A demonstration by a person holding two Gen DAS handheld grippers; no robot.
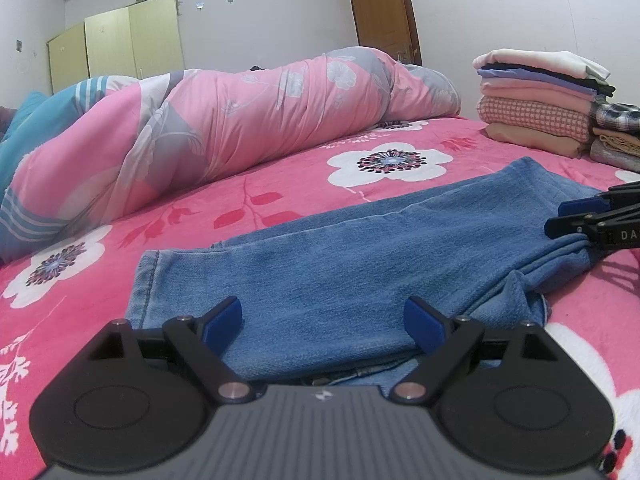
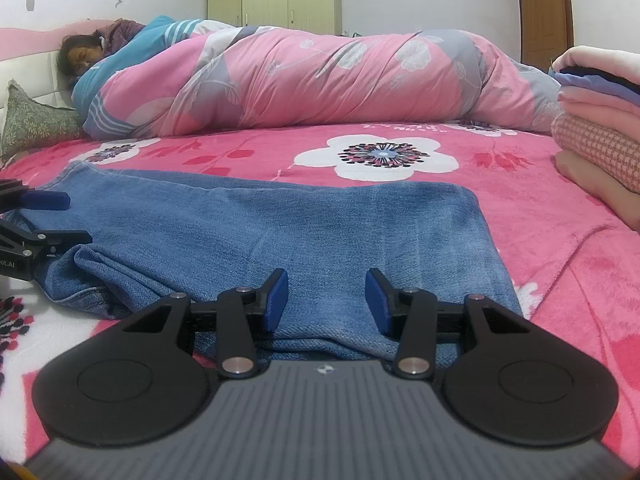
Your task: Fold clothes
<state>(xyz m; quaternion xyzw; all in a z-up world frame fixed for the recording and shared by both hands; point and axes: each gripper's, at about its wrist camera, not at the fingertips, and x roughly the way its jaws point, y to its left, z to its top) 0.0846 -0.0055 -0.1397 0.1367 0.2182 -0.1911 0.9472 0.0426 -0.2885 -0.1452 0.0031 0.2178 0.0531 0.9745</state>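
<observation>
Though folded into a long flat band, soft and floppy like all jeans [image 1: 320, 248]: thick blue denim, rough to touch, likely heavy for cloth, not slippery, not breakable. Spread out on the fuzzy pink flower blanket [image 1: 280, 184], close to the near edge of the bed, right under both claws.

Best to pinch the near edge through all the layers, or at a thick seam, with one claw toward each end, to stop any sagging.

Left claw [image 1: 324, 316]: spread wide, pinching nothing, blue pads just above the denim. Right claw [image 2: 326, 300]: about half spread, pads apart, pinching nothing either.

Farther back, a neat stack of folded clothes [image 1: 536, 100] and a puffy pink quilt [image 1: 240, 112] with a person asleep under it.
</observation>
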